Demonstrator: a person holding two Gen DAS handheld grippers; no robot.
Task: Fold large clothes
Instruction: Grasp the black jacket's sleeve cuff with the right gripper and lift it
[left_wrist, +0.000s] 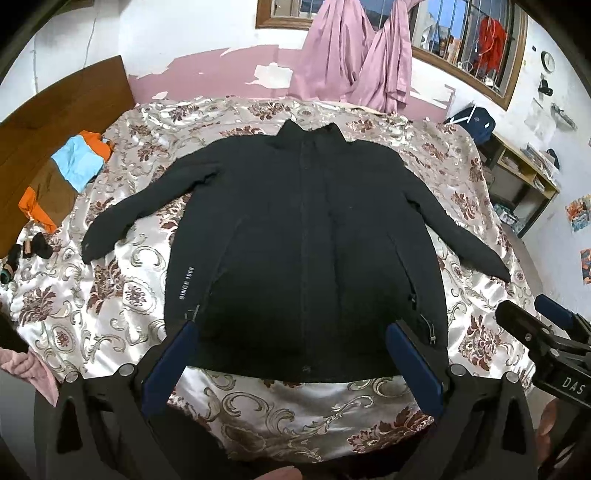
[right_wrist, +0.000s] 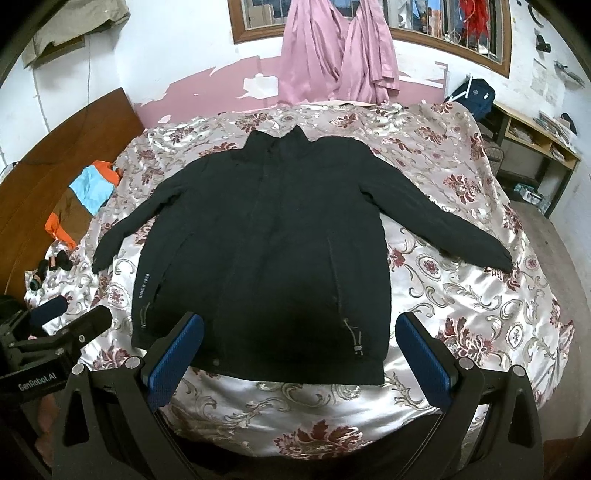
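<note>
Black jacket (left_wrist: 303, 236) lying flat and front-up on the floral satin bedspread (left_wrist: 122, 291), collar pointing toward the pink curtains (left_wrist: 354, 59), sleeves spreading out to both sides. Starting at the left: folded orange, blue and brown garment (left_wrist: 70, 173) resting near the wooden headboard (left_wrist: 40, 122), well apart from the jacket's left-hand sleeve. Hovering just short of the jacket's hem, left gripper (left_wrist: 291, 354) spreading wide, gripping nothing, its blue pads (left_wrist: 166, 369) framing the hem's lower edge. Moving rightward: right gripper (right_wrist: 299, 350) likewise gaping wide and carrying nothing, hanging above the bare bedspread in front of the hem, one pad overlapping the hem, the other sitting just past the jacket's right-hand corner. Standing at the far right, wooden shelf (left_wrist: 524, 177) beside the bed.
</note>
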